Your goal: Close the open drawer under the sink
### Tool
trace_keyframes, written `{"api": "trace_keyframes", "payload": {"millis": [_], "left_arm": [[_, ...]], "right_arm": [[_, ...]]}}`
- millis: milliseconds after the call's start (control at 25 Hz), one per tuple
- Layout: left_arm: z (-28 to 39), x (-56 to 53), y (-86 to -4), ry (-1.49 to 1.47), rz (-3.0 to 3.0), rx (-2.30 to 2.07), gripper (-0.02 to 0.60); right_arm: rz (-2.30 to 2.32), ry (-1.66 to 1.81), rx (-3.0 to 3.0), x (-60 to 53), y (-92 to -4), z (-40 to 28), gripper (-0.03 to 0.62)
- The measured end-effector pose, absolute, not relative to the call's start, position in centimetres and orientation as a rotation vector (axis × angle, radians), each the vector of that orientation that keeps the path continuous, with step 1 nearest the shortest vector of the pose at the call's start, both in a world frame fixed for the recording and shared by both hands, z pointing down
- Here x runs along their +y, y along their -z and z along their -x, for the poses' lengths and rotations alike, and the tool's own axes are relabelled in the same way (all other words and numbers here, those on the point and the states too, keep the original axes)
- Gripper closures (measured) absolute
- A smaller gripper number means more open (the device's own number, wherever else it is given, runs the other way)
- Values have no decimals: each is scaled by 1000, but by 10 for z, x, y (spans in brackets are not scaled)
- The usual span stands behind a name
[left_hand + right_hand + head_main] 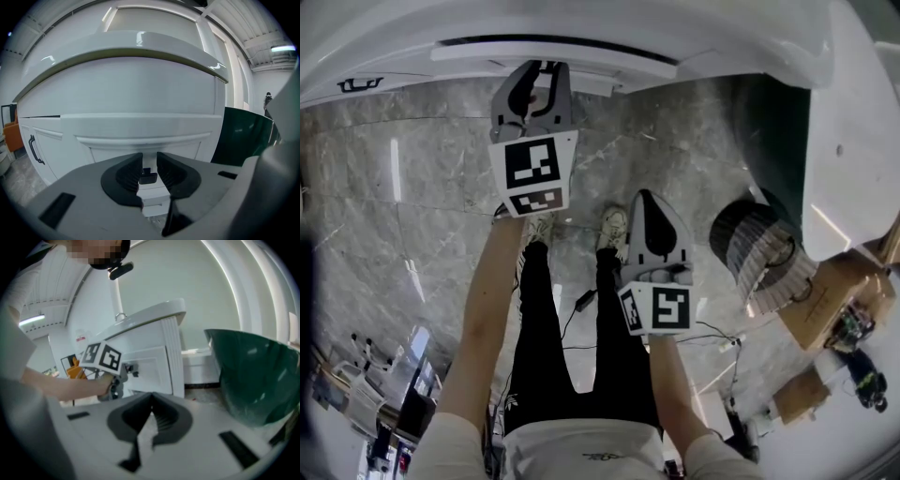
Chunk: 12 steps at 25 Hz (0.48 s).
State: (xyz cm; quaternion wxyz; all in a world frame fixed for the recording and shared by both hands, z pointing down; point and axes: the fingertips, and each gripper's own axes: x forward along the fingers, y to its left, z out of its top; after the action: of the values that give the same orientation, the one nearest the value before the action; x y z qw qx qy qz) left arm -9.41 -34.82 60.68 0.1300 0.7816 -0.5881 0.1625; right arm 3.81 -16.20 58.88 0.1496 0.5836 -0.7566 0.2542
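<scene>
Two grippers: the head view has both, with the left gripper (536, 73) up top at the drawer (581, 58) and the right gripper (649, 199) lower down over the floor (422, 187).
Drawer: white front right under the sink (140, 47). In the head view it sticks out toward the person. In the left gripper view it fills everything straight ahead of the jaws.
Left gripper: jaws partly open with a narrow gap, pads not squeezing anything. There's a small dark bit in the gap, honestly can't tell what it is. Only its own view shows this; the head view just gives you the marker cube (532, 161) from above.
Right gripper: jaws closed tip to tip, nothing in them, looking at the cabinet (168, 357) side-on.
Right gripper view only: the left gripper from the side, tips right at the drawer front (can't tell if they touch), an arm (61, 380) behind it, and the tap (121, 315) on top.
Left gripper view only: a black door handle (33, 150) on the cabinet left of the drawer.
Bin (248, 371): dark green, just right of the cabinet, in all three views.
Head view only: shoes (614, 225), a ribbed coil (759, 248) and cardboard boxes (825, 309) off to the right.
</scene>
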Motion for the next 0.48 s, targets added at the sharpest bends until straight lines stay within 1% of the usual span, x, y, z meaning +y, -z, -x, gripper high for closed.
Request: {"api": "trace_keyframes", "payload": {"millis": [200,480], "left_arm": [[95,-356,-608,-477,-2272,-1705,480],[97,-355,-609,-440,-2262,-1698,482]], "right_arm": [[-1673,-742,-2175,-164,-591,-36,565],[-1675,-756,-2179,-165,-590,-35,565]]}}
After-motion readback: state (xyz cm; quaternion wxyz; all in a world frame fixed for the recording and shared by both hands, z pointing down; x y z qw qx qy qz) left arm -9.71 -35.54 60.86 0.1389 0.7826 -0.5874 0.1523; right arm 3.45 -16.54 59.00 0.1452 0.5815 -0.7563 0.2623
